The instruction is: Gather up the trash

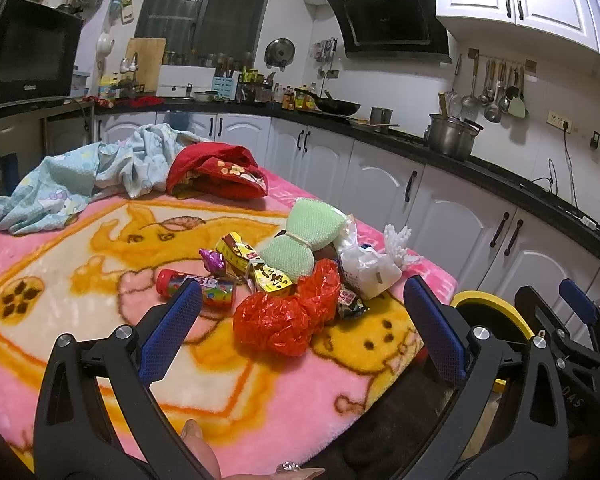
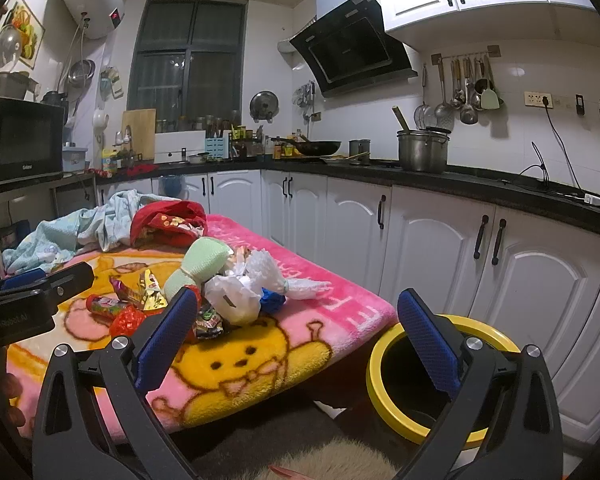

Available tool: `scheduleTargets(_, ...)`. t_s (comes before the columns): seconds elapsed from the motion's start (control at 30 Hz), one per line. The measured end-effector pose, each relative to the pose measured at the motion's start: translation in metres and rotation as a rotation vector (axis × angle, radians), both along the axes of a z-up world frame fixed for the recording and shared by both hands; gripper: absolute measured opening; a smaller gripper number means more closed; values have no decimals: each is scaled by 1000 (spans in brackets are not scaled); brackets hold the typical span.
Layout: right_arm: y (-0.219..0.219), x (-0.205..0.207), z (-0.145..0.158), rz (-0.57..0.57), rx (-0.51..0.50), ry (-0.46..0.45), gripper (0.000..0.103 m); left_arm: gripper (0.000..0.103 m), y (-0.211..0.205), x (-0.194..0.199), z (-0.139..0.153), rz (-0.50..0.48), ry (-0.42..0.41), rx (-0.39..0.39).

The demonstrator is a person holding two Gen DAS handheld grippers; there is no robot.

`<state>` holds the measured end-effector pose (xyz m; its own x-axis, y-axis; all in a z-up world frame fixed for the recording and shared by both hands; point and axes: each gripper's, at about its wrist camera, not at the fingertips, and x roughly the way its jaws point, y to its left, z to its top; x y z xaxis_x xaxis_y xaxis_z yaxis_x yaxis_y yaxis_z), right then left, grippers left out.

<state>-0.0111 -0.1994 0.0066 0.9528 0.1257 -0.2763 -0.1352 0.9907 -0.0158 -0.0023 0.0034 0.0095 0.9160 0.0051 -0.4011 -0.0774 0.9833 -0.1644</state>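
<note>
A pile of trash lies on a pink cartoon blanket (image 1: 80, 280): a crumpled red plastic bag (image 1: 288, 316), a red candy tube (image 1: 198, 286), yellow snack wrappers (image 1: 256, 266), a green mesh sponge (image 1: 304, 240) and a white plastic bag (image 1: 368, 266). My left gripper (image 1: 302, 330) is open and empty, just short of the red bag. My right gripper (image 2: 296, 340) is open and empty, between the blanket's corner and a yellow-rimmed bin (image 2: 384, 364) on the floor. The pile also shows in the right wrist view (image 2: 228, 292).
A light blue cloth (image 1: 80, 176) and a red cloth (image 1: 220, 172) lie at the blanket's far end. White cabinets (image 2: 440, 248) with a black counter run behind and to the right. A microwave (image 1: 28, 52) stands at the left.
</note>
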Motion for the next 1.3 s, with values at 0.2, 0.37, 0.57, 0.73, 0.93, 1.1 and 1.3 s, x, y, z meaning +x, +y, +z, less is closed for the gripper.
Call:
scheduleTargets(0.2,0,-1,0,0,-1,-3,97,93,0,-1,1,0,-3,1)
scheduleTargets(0.37,0,-1,0,0,-1,-5,97,93,-1,-1,1,0,-3,2)
scheduleTargets(0.57,1,-1,0,0,-1,-6,97,93,-1,-1,2,1,-4,2)
scheduleTargets(0.73,0,-2,1,3,-2,-4,97,93,0,-1,3,1,-7,3)
scheduleTargets(0.93,-1,-1,12,18,-8,9,97,93,0,-1,5,3,-5,2)
scheduleTargets(1.1,10,-1,2,45,-18,24,97,93,2,-1,7,7,-5,3)
scheduleTargets(1.3,28,15,-9,125,-48,85,97,93,27,2,-2,53,3,-32)
